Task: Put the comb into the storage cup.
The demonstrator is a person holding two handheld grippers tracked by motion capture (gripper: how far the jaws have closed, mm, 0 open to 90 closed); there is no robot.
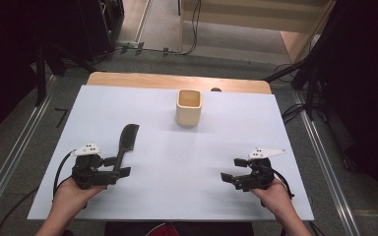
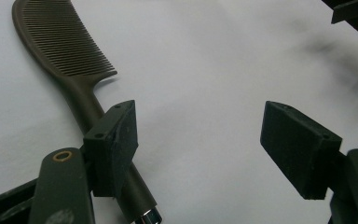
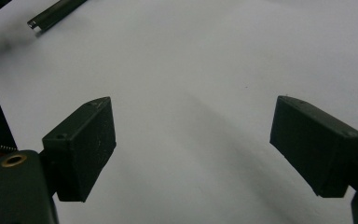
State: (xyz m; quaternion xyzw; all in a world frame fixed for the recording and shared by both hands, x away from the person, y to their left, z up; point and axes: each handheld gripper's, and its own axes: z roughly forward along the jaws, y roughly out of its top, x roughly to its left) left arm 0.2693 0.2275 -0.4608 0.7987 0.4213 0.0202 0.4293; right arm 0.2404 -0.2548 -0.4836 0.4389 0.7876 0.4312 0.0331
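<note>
While both grippers rest low on the white sheet (image 1: 187, 187) at the near side of the table, the count is short: one dark comb (image 1: 126, 141), one cream cup (image 1: 189, 107), two grippers, two hands; the left gripper (image 1: 120, 166) sits at the near left, held in the left hand (image 1: 71, 194), its forearm coming in from the bottom edge; its jaws point toward the middle of the sheet and stand wide apart with nothing between them; in the left gripper view the comb (image 2: 70, 70) lies flat on the sheet, teeth end far, handle end near, and the handle runs under or just behind one jaw, outside the gap; whether that jaw touches the handle I cannot tell; the right gripper (image 1: 232, 168) sits at the near right, well apart from the comb, held in the right hand (image 1: 275, 191), its jaws pointing left toward the other gripper; in the right gripper view the two pads (image 3: 81, 147) stand wide apart over bare sheet, gripping nothing; the comb lies left of centre, angled away from the person, its toothed head toward the far side; the cup stands upright near the far edge, about mid-table, well apart from comb and grippers; its mouth shows a pale inner wall and I see nothing in it.
</note>
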